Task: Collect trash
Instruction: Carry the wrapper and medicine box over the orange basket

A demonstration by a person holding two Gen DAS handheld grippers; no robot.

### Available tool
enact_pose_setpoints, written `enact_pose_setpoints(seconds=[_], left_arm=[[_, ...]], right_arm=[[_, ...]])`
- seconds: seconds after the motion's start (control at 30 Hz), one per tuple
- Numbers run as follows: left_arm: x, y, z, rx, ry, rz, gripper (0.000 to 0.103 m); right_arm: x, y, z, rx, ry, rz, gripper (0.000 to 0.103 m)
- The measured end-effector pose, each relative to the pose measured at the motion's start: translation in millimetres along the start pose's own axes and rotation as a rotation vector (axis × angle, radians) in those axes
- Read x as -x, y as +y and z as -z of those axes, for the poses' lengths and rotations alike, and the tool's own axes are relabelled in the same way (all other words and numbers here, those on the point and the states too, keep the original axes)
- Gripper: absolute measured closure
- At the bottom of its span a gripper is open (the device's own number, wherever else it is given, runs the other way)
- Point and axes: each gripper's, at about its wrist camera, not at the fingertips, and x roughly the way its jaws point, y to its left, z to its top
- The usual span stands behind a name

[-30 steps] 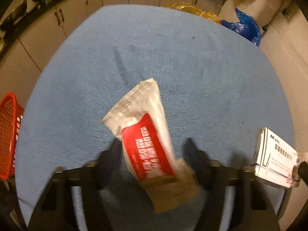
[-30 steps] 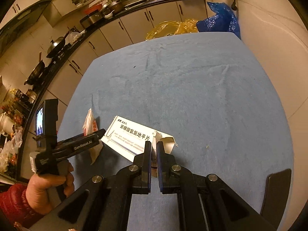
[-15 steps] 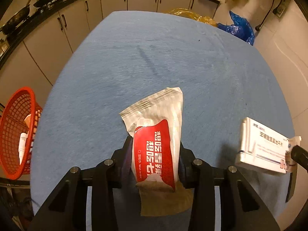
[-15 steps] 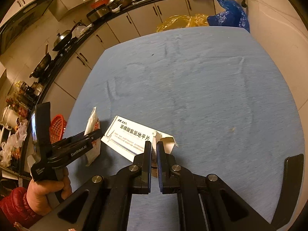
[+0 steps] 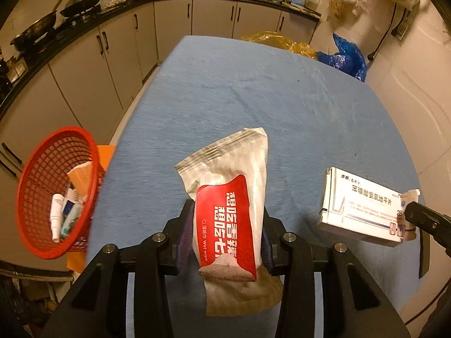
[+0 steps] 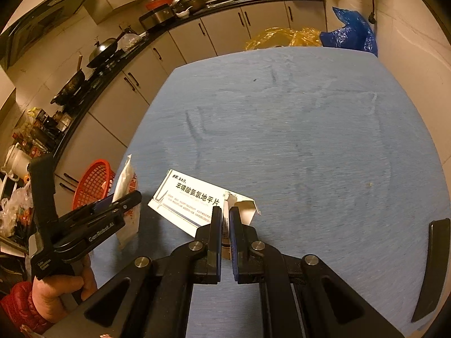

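The left gripper is clamped on a wet-wipe pack, its pads pressing the red-and-white wrapper at both sides, low centre in the left wrist view; the pack hangs above the blue tabletop; only this view shows the pack's printed face and the inside of the red basket at lower left, beyond the tabletop's edge, where a small white bottle and other scraps lie; at the right edge a white pill box appears, with just a black fingertip touching its end.

The right wrist view shows that grip in full: the right gripper is nearly closed, pinching the box's torn end flap between narrow pads, low centre; the pack is seen edge-on at lower left, and a hand in a red sleeve holds the left gripper's handle; the basket is a partial rim at left, contents hidden.
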Motion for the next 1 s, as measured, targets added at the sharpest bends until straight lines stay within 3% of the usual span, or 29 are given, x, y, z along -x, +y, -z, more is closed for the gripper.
enact_pose_setpoints(seconds=[1.0], left_arm=[[58, 109, 1, 0.113, -0.098, -0.104, 0.064]], right_arm=[[-24, 114, -22, 0.149, -0.014, -0.112, 0.097]])
